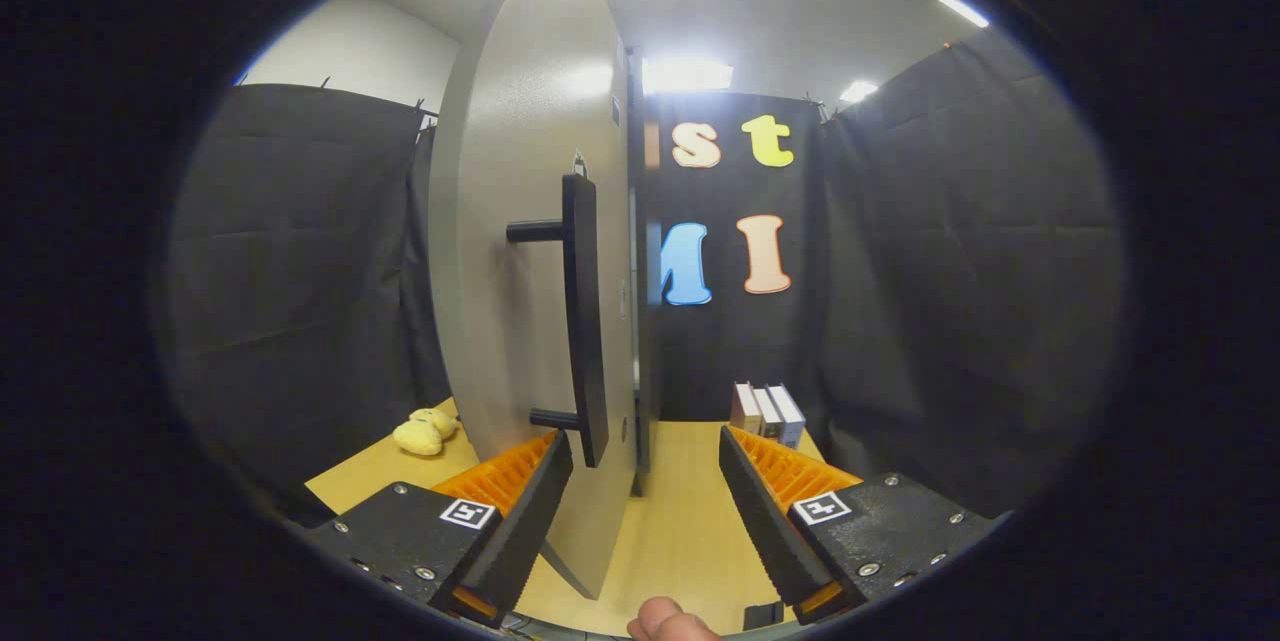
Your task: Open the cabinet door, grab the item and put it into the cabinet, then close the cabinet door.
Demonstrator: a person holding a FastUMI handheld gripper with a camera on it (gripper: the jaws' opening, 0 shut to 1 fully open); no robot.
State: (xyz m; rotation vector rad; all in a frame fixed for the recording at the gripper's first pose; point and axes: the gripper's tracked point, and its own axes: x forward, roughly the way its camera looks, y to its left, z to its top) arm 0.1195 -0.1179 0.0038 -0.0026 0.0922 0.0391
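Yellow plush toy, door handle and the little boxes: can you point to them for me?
yellow plush toy (pixel 424 432), gripper view, on its body.
door handle (pixel 585 321), gripper view, middle of its long black bar.
boxes (pixel 767 413), gripper view, front of the middle box.

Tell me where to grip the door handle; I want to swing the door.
Grip the lower part of the handle, the upright bar held off the door by two posts. Come straight ahead; the open gripper already has its lower end near one finger.

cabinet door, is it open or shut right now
Open. The grey cabinet door with its black bar handle stands swung out edge-on, its free edge between the open claw fingers, which grip nothing.
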